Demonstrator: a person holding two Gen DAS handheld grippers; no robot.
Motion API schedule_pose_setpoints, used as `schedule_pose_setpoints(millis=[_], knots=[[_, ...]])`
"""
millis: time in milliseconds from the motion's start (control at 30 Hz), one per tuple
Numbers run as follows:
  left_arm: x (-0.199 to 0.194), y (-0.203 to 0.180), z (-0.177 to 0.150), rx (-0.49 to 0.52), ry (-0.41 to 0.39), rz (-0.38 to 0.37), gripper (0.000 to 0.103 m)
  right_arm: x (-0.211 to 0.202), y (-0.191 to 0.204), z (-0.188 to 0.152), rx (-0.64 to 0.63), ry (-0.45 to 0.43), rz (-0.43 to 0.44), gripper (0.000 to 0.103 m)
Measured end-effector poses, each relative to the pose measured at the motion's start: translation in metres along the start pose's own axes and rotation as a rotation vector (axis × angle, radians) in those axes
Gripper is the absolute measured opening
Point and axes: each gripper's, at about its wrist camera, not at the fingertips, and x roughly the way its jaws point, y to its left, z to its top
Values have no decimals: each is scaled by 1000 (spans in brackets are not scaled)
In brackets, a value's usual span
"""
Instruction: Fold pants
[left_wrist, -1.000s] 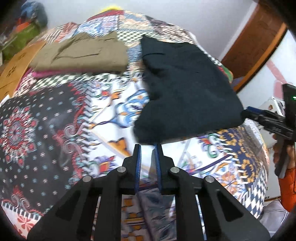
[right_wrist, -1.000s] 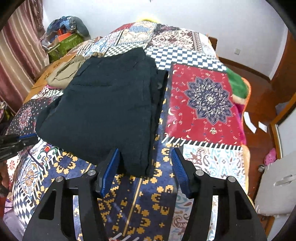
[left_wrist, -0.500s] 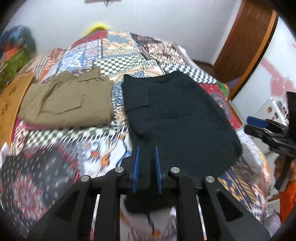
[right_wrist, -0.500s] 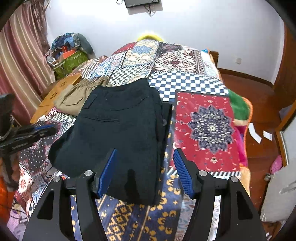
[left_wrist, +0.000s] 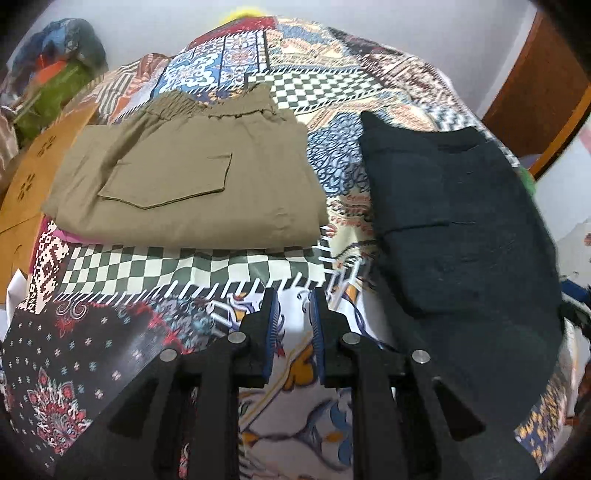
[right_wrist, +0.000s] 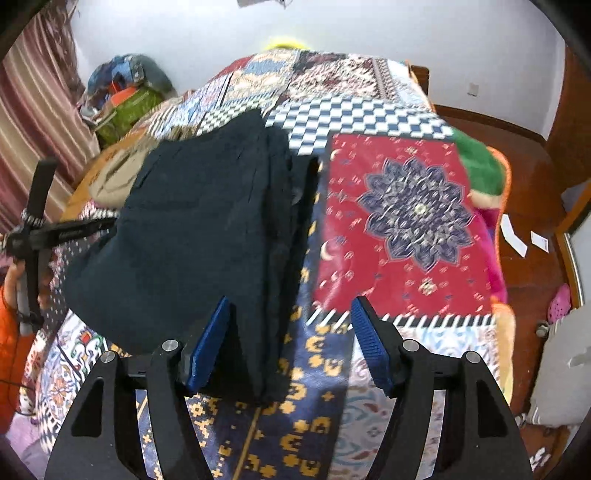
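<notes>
Black pants (left_wrist: 458, 229): dark, matte fabric folded into a thick rectangular stack; a back pocket seam shows on the top layer; stacked folded edges run down the stack's right side in the right wrist view (right_wrist: 207, 229).
Place of the black pants: on the patchwork bedspread (left_wrist: 229, 266), to the right of the khaki pants (left_wrist: 192, 177) with a strip of bedspread between them.
Khaki pants: folded flat, elastic waistband toward the far wall, one patch pocket facing up; a pink edge of something shows beneath the near left corner.
Left gripper (left_wrist: 293, 317): over bare bedspread in front of the gap between the two garments; jaws narrowly apart and opening, only bedspread pattern seen between the blue pads.
Right gripper (right_wrist: 291, 339): above the near right corner of the black pants; jaws wide apart and opening; the corner of the stack lies in line between the pads, neither pad pressing on it.
Left gripper in the right wrist view (right_wrist: 62, 232): seen side-on at the left, past the black stack's left edge; its tips are blurred.
Hidden or cut off: the near end of the black pants is covered by the right gripper's fingers; the khaki pants are mostly hidden behind the black stack in the right wrist view; the right gripper is only a blurred dark shape at the left wrist view's right edge.
Hard to make out: how many layers the black stack has; both views are motion-blurred toward the edges.
</notes>
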Motion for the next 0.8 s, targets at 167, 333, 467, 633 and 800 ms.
schedule_pose_setpoints(millis=[167,333,467,633,800], knots=[[-39,-13,-4,1,-96,-110,69,-12,-1,12,18,-35,48,71],[-41,-41,-3,55,-74,-190,79,0,7,24,38,-26,124,80],[-18,-56,-5,79,1,-195,80,18,17,28,15,11,128,80],[8,-55,-2,52,82,-247,80,39,21,29,3,68,139,80],[31,-45,11,8,142,-327,80,56,19,30,45,130,144,80]])
